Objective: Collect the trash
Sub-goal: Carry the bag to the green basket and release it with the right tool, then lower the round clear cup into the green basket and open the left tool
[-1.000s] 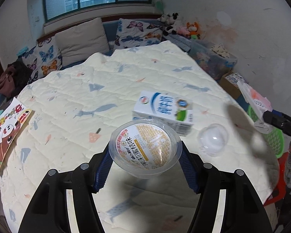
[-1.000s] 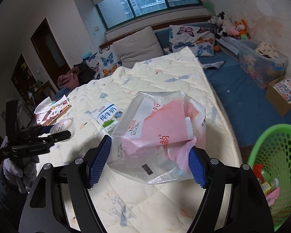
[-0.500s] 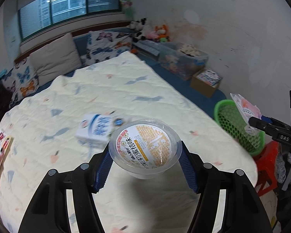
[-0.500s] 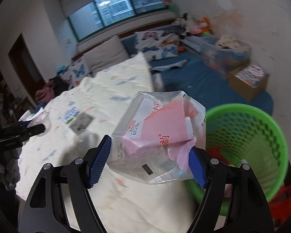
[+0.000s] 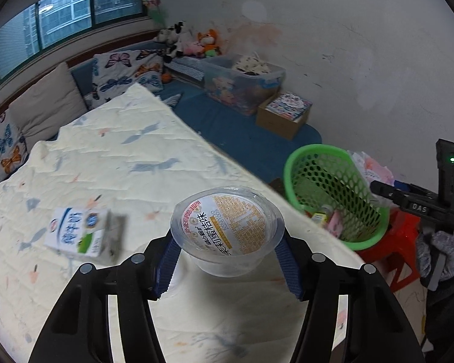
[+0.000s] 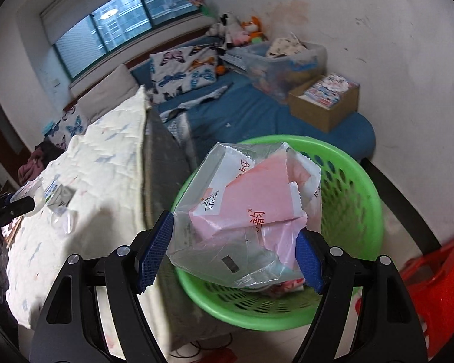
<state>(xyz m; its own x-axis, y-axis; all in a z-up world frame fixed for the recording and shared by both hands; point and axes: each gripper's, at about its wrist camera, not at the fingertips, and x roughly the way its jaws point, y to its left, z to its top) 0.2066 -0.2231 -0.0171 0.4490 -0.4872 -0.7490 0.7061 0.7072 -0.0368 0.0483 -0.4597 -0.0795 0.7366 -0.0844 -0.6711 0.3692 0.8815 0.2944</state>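
My left gripper [image 5: 228, 264] is shut on a clear plastic cup [image 5: 227, 230] with a printed foil lid, held above the bed's edge. My right gripper [image 6: 230, 252] is shut on a clear plastic bag [image 6: 248, 208] with pink and white wrappers, held over the green mesh basket [image 6: 357, 208]. In the left wrist view the basket [image 5: 327, 193] stands to the right with trash inside, and the right gripper [image 5: 414, 205] with its bag is beside it. A milk carton [image 5: 84, 234] lies on the bed; it also shows in the right wrist view [image 6: 59, 199].
The bed has a cream quilt [image 5: 112, 157]. A red stool [image 5: 393, 245] stands by the basket. A cardboard box [image 5: 284, 118] and a clear storage bin [image 5: 242, 81] stand on the blue mat [image 6: 257, 115] by the wall. A small clear lid [image 6: 63, 222] lies near the carton.
Both grippers swung right, away from the bed's middle. The bag now hangs over the green basket. The cup has come closer to the bed's edge and the basket.
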